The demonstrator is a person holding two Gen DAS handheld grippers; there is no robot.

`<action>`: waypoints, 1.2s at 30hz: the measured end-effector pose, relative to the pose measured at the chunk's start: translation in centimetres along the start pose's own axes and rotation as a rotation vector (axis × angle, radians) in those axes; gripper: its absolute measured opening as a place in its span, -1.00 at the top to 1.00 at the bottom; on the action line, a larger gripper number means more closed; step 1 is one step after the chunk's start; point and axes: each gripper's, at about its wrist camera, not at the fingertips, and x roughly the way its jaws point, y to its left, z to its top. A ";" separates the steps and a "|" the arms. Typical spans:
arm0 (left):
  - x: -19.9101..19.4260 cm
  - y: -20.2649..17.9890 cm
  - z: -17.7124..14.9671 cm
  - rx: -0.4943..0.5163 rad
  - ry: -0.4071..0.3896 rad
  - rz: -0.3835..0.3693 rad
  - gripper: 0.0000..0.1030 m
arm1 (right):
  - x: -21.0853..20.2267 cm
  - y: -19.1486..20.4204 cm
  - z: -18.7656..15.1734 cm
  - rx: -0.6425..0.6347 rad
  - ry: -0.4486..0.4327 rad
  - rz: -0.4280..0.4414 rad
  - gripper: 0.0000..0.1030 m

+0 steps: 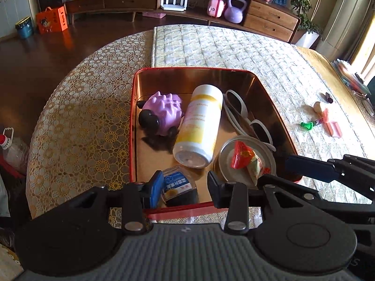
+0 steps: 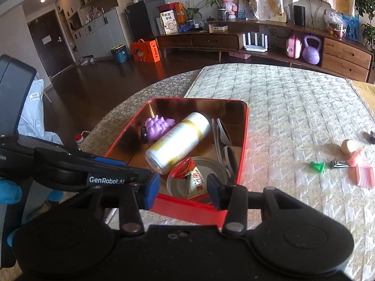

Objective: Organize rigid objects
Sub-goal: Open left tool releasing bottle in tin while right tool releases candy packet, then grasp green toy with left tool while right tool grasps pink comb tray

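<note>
hovered over red tin (image 2: 243,140), right gripper (image 2: 185,190) jaws parted above red-and-white sachet (image 2: 194,178) apparently just dropped inside, left gripper (image 1: 185,187) jaws loosely flanking small labelled tub (image 1: 179,185), pads' contact unclear; probably called next for green piece (image 2: 317,165) on table.

Purple kettlebell (image 2: 311,49) — orange box (image 2: 145,51), white router (image 2: 255,42)

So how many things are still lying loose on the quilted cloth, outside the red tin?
5 that I can make out, all right of the tin: green cone, nail clipper, pink comb, beige round piece, small dark object at the edge. More may lie beyond view.
</note>
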 end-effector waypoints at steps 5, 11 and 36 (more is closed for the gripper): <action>-1.2 -0.6 -0.4 0.002 -0.025 -0.007 0.14 | -1.6 -0.1 -0.5 0.015 -0.029 0.013 -0.02; -2.8 -1.6 -1.0 0.010 -0.055 -0.016 0.12 | -3.8 -0.5 -1.3 0.046 -0.056 0.017 -0.11; -6.2 -9.9 -3.7 0.087 -0.123 -0.076 -0.31 | -13.2 -7.5 -4.3 0.176 -0.223 -0.109 -0.85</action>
